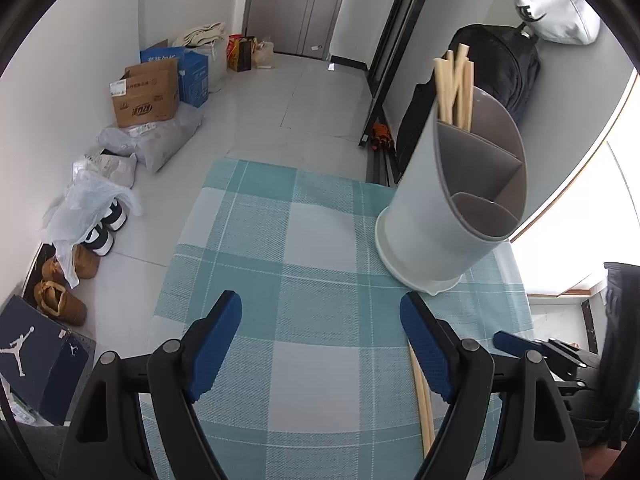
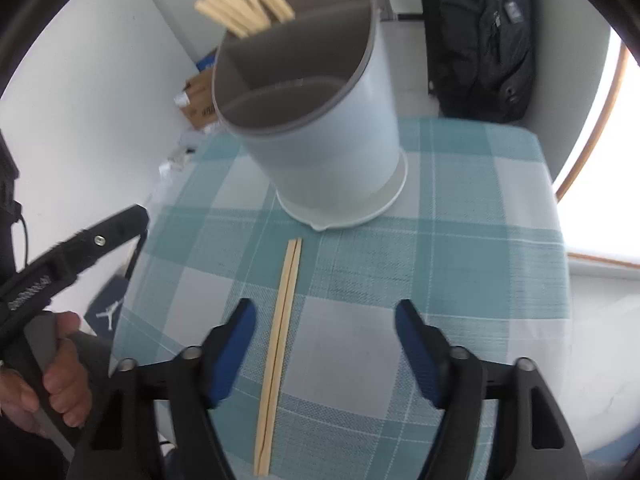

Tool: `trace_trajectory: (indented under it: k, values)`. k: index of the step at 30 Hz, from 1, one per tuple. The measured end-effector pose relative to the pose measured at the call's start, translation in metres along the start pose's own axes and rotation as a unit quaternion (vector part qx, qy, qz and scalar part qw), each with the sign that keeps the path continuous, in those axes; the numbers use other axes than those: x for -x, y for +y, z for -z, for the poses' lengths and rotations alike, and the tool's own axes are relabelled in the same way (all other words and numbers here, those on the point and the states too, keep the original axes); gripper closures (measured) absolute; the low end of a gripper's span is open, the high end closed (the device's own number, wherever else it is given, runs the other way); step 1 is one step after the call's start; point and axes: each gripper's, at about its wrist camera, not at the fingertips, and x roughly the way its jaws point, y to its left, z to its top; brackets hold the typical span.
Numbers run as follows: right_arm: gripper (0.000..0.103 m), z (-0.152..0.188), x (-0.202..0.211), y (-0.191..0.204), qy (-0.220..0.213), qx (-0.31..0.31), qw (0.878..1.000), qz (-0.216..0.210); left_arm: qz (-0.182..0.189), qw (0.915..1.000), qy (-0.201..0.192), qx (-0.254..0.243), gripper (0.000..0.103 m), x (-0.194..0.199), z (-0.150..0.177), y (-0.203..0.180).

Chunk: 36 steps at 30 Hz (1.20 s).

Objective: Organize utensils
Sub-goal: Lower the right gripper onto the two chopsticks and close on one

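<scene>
A small table under a teal checked cloth (image 2: 460, 248) fills both views. At its far side stands the grey utensil holder (image 2: 328, 152), upright on its white base and divided into compartments; a bundle of chopsticks (image 2: 244, 8) leans in the farthest compartment, and the nearer compartments look empty.

On the cloth just near of the holder's base lies a loose pair of chopsticks (image 2: 280, 344), side by side and touching. Their long axis runs near to far, the far tips pointing at the holder and stopping a little short of it.

The right gripper (image 2: 326, 344) is the better placed of the two. It hovers above the near half of the pair with its jaws spread wide and holding nothing; the sticks pass between the fingers, close to the left one, running along the fingers rather than across them.

The left gripper (image 1: 320, 344) hangs over bare cloth, jaws likewise wide apart and empty. From its camera the same pair shows behind its right finger, outside the gap.
</scene>
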Motion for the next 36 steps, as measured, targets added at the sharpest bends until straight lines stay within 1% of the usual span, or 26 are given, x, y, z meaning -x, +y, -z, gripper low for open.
trace_trajectory:
  k: [2, 4, 9, 13, 17, 18, 19, 21, 22, 24, 27, 30, 32, 33, 35, 36]
  values:
    - [0.044, -0.004, -0.01, 0.007, 0.016, 0.019, 1.0, 0.008, 0.003, 1.0, 0.008, 0.005, 0.025, -0.002, 0.002, 0.006]
    - [0.054, -0.007, -0.019, 0.012, 0.03, 0.034, 0.999, 0.015, 0.006, 0.9998, 0.018, 0.009, 0.025, -0.004, 0.002, 0.008]
    - [0.06, -0.01, -0.041, 0.025, 0.061, 0.067, 0.995, 0.041, 0.004, 0.9991, 0.026, 0.033, 0.025, -0.007, 0.0, 0.022]
    - [0.061, -0.011, -0.043, 0.032, 0.06, 0.075, 0.993, 0.064, 0.006, 0.9976, 0.038, 0.058, 0.025, -0.009, -0.002, 0.035]
    - [0.061, -0.013, -0.043, 0.033, 0.066, 0.07, 0.993, 0.074, 0.008, 0.9957, 0.045, 0.081, 0.025, -0.011, -0.003, 0.043]
    - [0.067, -0.013, -0.042, 0.031, 0.068, 0.06, 0.994, 0.068, 0.01, 0.9953, 0.047, 0.084, 0.025, -0.011, -0.003, 0.044]
    - [0.069, -0.013, -0.041, 0.027, 0.07, 0.048, 0.995, 0.059, 0.01, 0.9952, 0.048, 0.084, 0.025, -0.011, -0.003, 0.044]
    - [0.071, -0.013, -0.04, 0.024, 0.068, 0.041, 0.995, 0.058, 0.011, 0.9954, 0.047, 0.083, 0.025, -0.01, -0.003, 0.043]
    - [0.073, -0.013, -0.04, 0.023, 0.067, 0.044, 0.995, 0.063, 0.013, 0.9955, 0.047, 0.082, 0.025, -0.009, -0.003, 0.042]
    - [0.073, -0.012, -0.039, 0.027, 0.066, 0.059, 0.994, 0.071, 0.015, 0.9954, 0.046, 0.082, 0.025, -0.008, -0.003, 0.042]
    - [0.072, -0.014, -0.043, 0.035, 0.075, 0.07, 0.992, 0.072, 0.017, 0.9953, 0.048, 0.082, 0.025, -0.008, -0.003, 0.043]
    - [0.073, -0.014, -0.047, 0.044, 0.072, 0.105, 0.986, 0.104, 0.015, 0.9954, 0.048, 0.082, 0.025, -0.007, -0.003, 0.046]
    - [0.073, -0.016, -0.048, 0.045, 0.072, 0.106, 0.986, 0.108, 0.011, 0.9951, 0.05, 0.084, 0.025, -0.008, -0.003, 0.048]
    - [0.073, -0.019, -0.048, 0.043, 0.074, 0.096, 0.987, 0.105, 0.011, 0.9949, 0.051, 0.087, 0.025, -0.009, -0.003, 0.05]
    - [0.08, -0.021, -0.047, 0.036, 0.074, 0.077, 0.989, 0.106, 0.011, 0.9943, 0.055, 0.09, 0.025, -0.01, -0.003, 0.052]
    - [0.086, -0.02, -0.045, 0.034, 0.075, 0.073, 0.989, 0.108, 0.01, 0.9941, 0.057, 0.092, 0.025, -0.01, -0.003, 0.052]
